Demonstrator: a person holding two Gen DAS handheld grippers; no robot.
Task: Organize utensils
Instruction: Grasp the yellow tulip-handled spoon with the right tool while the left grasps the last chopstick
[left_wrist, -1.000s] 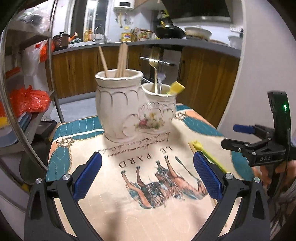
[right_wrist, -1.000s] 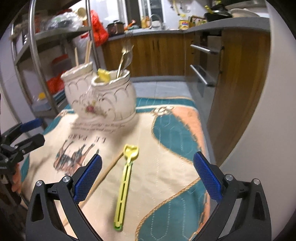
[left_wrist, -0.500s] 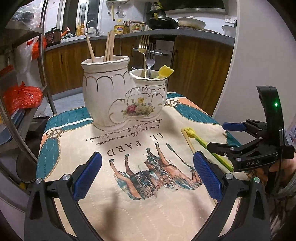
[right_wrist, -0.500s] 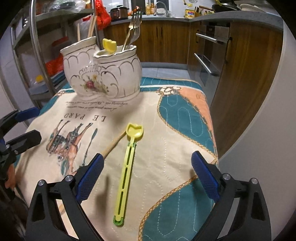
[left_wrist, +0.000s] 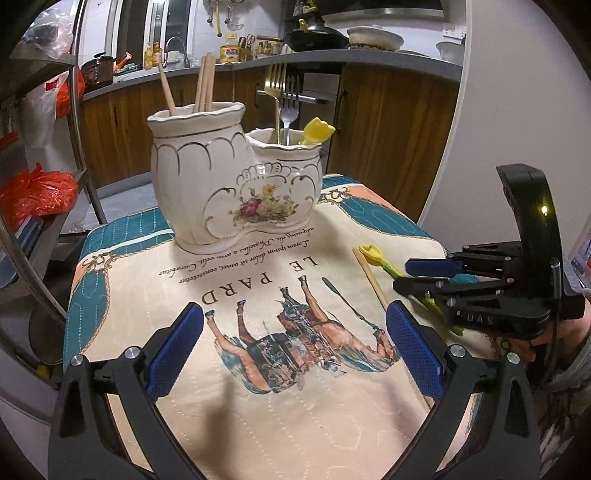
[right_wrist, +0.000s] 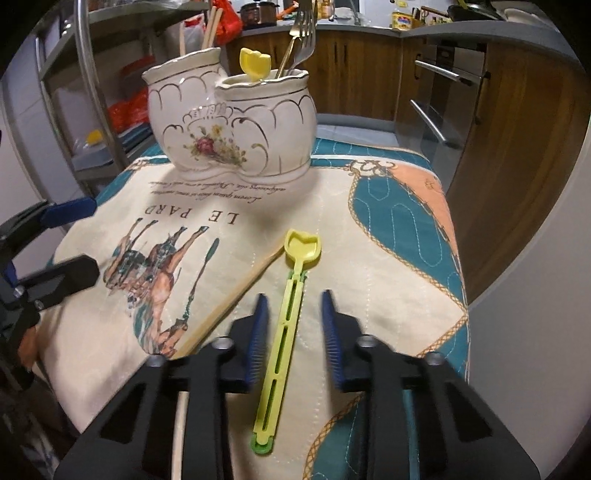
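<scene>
A white double ceramic holder (left_wrist: 229, 184) stands at the far side of the printed cloth; it also shows in the right wrist view (right_wrist: 232, 125). Its tall pot holds wooden chopsticks (left_wrist: 205, 86); its low pot holds two forks (left_wrist: 282, 96) and a yellow plastic utensil (left_wrist: 316, 131). A yellow plastic spoon (right_wrist: 286, 325) and one wooden chopstick (right_wrist: 229, 299) lie on the cloth. My right gripper (right_wrist: 293, 332) straddles the spoon's handle, jaws partly closed, not touching it. My left gripper (left_wrist: 295, 350) is open and empty over the horse print.
The cloth (right_wrist: 388, 229) covers a small table with edges close on all sides. A metal shelf rack (left_wrist: 44, 155) stands at the left. Wooden kitchen cabinets (left_wrist: 388, 122) and an oven handle (right_wrist: 436, 122) lie behind. A white wall (right_wrist: 535, 258) is at the right.
My right gripper has dropped down over the yellow spoon and its jaws have narrowed around the handle. My left gripper has stayed wide open and barely shifted.
</scene>
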